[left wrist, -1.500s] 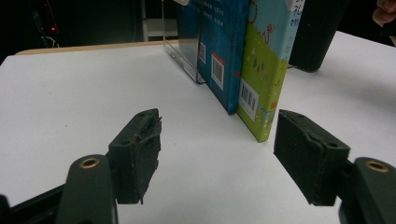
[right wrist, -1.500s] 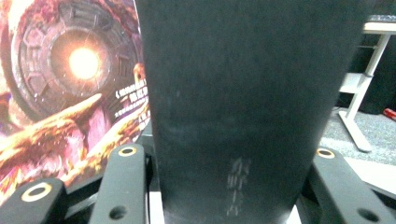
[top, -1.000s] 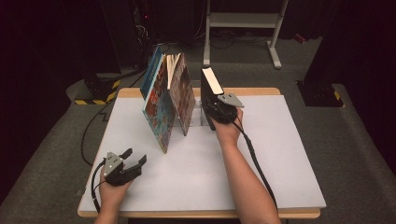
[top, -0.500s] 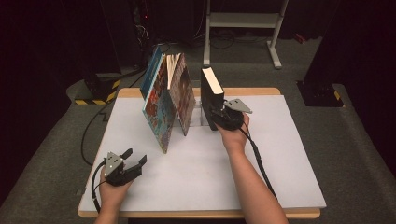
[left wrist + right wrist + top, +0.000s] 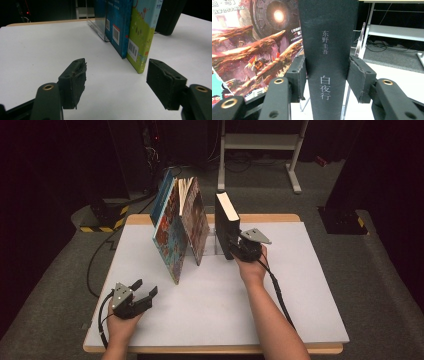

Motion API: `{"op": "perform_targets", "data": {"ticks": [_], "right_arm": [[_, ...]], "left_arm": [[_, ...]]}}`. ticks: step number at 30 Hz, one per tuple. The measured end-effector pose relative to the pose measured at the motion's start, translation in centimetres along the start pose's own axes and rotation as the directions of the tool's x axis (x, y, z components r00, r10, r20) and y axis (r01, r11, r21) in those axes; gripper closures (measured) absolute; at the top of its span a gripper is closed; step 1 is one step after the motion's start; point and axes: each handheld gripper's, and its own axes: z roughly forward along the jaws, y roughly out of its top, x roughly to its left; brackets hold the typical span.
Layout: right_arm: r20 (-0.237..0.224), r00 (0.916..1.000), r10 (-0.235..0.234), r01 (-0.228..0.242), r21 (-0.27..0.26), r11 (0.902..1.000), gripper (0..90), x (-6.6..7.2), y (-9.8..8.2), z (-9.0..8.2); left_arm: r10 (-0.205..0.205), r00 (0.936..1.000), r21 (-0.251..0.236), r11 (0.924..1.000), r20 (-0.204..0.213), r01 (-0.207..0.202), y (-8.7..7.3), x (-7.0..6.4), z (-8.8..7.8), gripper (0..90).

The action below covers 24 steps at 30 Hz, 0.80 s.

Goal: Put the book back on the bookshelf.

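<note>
The right claw (image 5: pixel 325 82) is seen set around the spine of a black book (image 5: pixel 328 50), its jaws having just been closing; both pads appear to lie against the covers, so the book is judged clamped. In the high view this black book (image 5: pixel 227 222) stands upright near the far middle of the white surface (image 5: pixel 300 290), just to the right of a clear plastic bookend (image 5: pixel 216 240), with the right claw (image 5: pixel 239 251) at its lower near edge. To the left of the bookend, picture books (image 5: pixel 180 227) lean against one another, fanned open at the bottom.

The left claw (image 5: pixel 142 292) is held low at the near left corner of the surface, jaws apart and nothing between them; in its own view the left claw (image 5: pixel 116 82) looks toward the leaning books' back covers.

The step in hand is judged to be the gripping of the black book for shelving or removal. The next move calls for a firm, level hold so that the tall book is not tipped, and for the bookend not to be knocked.

Open room lies to the right and toward the near edge; the left side is crowded by the leaning books, and the far edge of the surface is close behind
</note>
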Motion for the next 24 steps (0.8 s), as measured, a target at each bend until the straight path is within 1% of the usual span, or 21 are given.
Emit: {"op": "perform_targets", "data": {"ticks": [1,4,6,15,19,21,22,24], "right_arm": [[0.006,1.0,-0.006,0.006,-0.001,1.0,52.3,0.1,0.0,0.0],[0.017,0.9998,-0.006,0.006,-0.004,1.0,52.7,0.3,0.0,0.0],[0.025,0.9997,-0.003,0.003,-0.003,1.0,52.8,0.5,0.0,0.0],[0.058,0.9983,0.008,-0.007,-0.017,0.9998,52.3,2.1,0.0,0.5],[0.06,0.9981,0.017,-0.016,-0.015,0.9998,51.5,2.6,0.1,0.8],[0.053,0.9984,0.017,-0.017,-0.014,0.9998,51.0,2.6,0.1,0.8],[0.047,0.9987,0.021,-0.021,-0.015,0.9997,50.5,2.6,0.1,0.8],[0.021,0.9993,0.032,-0.032,-0.013,0.9994,49.4,2.2,0.1,0.8]], "left_arm": [[0.008,1.0,0.003,1.0,0.001,-0.008,0.0,0.0,0.0,31.9],[-0.008,1.0,-0.008,0.9999,-0.001,0.008,0.1,0.1,0.0,31.9],[-0.008,1.0,-0.006,0.9999,-0.002,0.008,0.1,0.1,0.0,31.8],[-0.009,0.9999,-0.01,0.9999,-0.004,0.009,0.2,0.2,-0.1,31.9],[-0.006,1.0,-0.008,0.9999,-0.003,0.006,0.2,0.2,-0.1,31.9],[-0.009,1.0,-0.008,0.9999,-0.003,0.009,0.2,0.2,-0.1,31.9],[-0.007,1.0,-0.007,1.0,-0.002,0.007,0.2,0.2,-0.2,31.9],[-0.006,1.0,-0.007,1.0,-0.003,0.006,0.2,0.2,-0.2,31.9]]}}
